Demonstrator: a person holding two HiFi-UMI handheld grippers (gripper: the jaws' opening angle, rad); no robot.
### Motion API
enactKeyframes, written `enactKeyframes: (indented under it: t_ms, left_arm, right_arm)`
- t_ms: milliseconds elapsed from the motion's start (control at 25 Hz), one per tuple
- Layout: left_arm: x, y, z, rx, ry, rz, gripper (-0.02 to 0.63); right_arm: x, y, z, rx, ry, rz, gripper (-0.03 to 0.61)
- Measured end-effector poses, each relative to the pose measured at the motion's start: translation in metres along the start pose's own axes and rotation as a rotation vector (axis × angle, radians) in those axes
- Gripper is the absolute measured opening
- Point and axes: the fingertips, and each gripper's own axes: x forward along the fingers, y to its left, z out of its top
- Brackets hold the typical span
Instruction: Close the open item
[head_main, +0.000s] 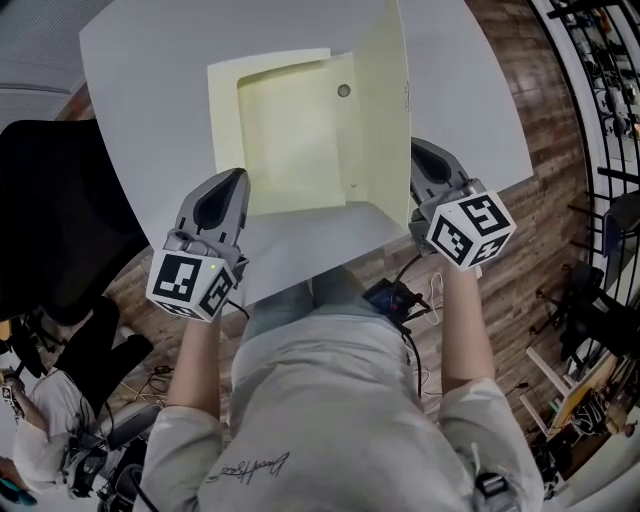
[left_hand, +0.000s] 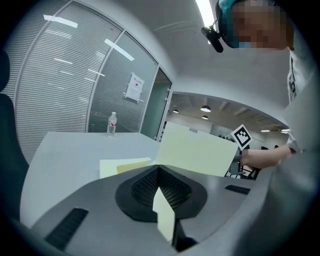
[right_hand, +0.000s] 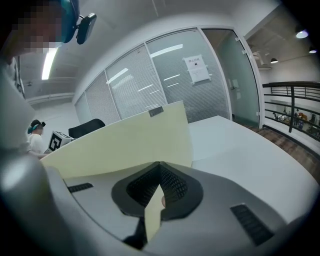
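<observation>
A pale yellow folder (head_main: 290, 135) lies open on the grey table (head_main: 150, 60). Its cover (head_main: 385, 100) stands nearly upright along the right side. My left gripper (head_main: 232, 180) is shut on the folder's near left corner, and a yellow sliver (left_hand: 162, 215) shows between its jaws. My right gripper (head_main: 418, 155) is shut on the raised cover's near edge, with the cover (right_hand: 125, 145) rising just ahead of its jaws. In the left gripper view, the cover (left_hand: 197, 150) stands to the right.
A black chair (head_main: 60, 220) stands at the table's left. A water bottle (left_hand: 112, 124) sits at the table's far side. A black railing (head_main: 600, 80) runs along the wooden floor on the right. Another person (head_main: 40, 430) sits at the lower left.
</observation>
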Motion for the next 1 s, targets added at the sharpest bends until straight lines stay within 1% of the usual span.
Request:
enactKeyframes:
  t_ms: [120, 240, 360, 480, 560, 680, 800, 1000]
  left_arm:
    - [-0.009, 0.027, -0.007, -0.013, 0.010, 0.071, 0.009]
    - [-0.018, 0.052, -0.022, -0.036, 0.035, 0.142, 0.009]
    - [-0.023, 0.073, -0.043, -0.069, 0.066, 0.201, 0.009]
    - [-0.018, 0.089, -0.072, -0.115, 0.111, 0.240, 0.009]
    - [-0.012, 0.097, -0.089, -0.125, 0.148, 0.247, 0.008]
    - [0.004, 0.108, -0.103, -0.129, 0.185, 0.237, 0.008]
    - [0.020, 0.111, -0.114, -0.133, 0.202, 0.218, 0.009]
    - [0.028, 0.109, -0.123, -0.140, 0.211, 0.177, 0.008]
  right_arm:
    - [0.006, 0.007, 0.001, -0.014, 0.022, 0.001, 0.012]
    - [0.010, 0.012, 0.001, -0.016, 0.037, -0.004, 0.012]
    - [0.013, 0.016, 0.000, -0.027, 0.051, -0.007, 0.012]
    - [0.018, 0.019, -0.003, -0.055, 0.075, -0.015, 0.012]
    - [0.024, 0.021, -0.004, -0.066, 0.091, -0.015, 0.012]
    - [0.036, 0.022, -0.002, -0.080, 0.109, -0.016, 0.012]
    - [0.043, 0.022, -0.005, -0.094, 0.121, -0.015, 0.012]
    - [0.048, 0.032, -0.010, -0.109, 0.147, -0.009, 0.012]
